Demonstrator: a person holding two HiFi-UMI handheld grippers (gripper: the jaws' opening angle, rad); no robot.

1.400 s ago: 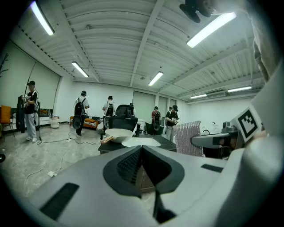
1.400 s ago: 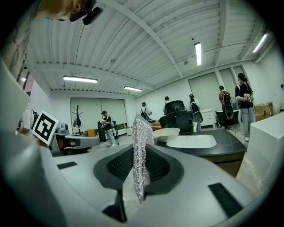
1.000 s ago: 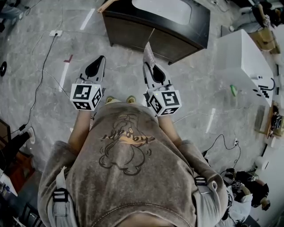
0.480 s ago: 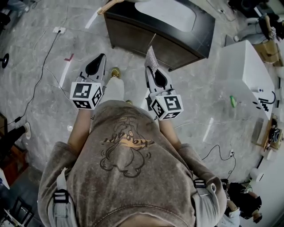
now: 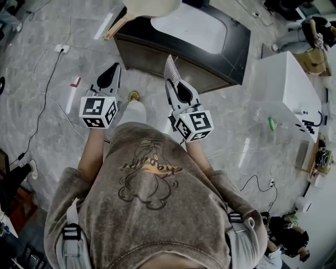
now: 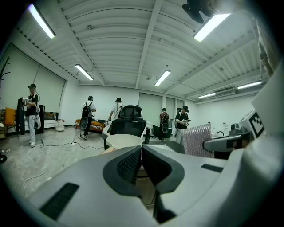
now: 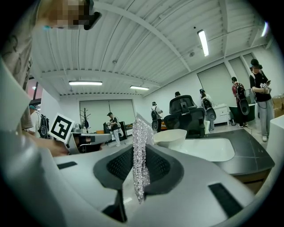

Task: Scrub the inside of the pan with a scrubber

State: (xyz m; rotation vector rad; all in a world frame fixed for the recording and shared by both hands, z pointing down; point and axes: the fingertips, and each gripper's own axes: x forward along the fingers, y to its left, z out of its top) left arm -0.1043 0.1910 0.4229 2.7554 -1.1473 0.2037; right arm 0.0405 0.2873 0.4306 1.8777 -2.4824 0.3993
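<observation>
A cream pan (image 5: pixel 149 6) with a wooden handle (image 5: pixel 113 29) sits at the near-left corner of a black counter (image 5: pixel 239 47) with a white sink (image 5: pixel 197 26). My right gripper (image 5: pixel 175 83) is shut on a silvery mesh scrubber (image 5: pixel 171 67) that stands upright between its jaws, short of the counter. In the right gripper view the scrubber (image 7: pixel 140 133) sticks up from the right gripper (image 7: pixel 141 150), with the pan (image 7: pixel 171 136) ahead. My left gripper (image 5: pixel 115 68) is shut and holds nothing. In the left gripper view the left gripper (image 6: pixel 141 148) points at the pan (image 6: pixel 124 141).
A white table (image 5: pixel 286 79) stands to the right, with a green object (image 5: pixel 271 123) on the floor beside it. Cables and a power strip (image 5: pixel 61 48) lie on the grey floor at left. A black office chair (image 6: pixel 128 122) and several people stand beyond the counter.
Both grippers have moved forward toward the black counter. The pan and its handle have come into the head view at the top. The scrubber stays held.
</observation>
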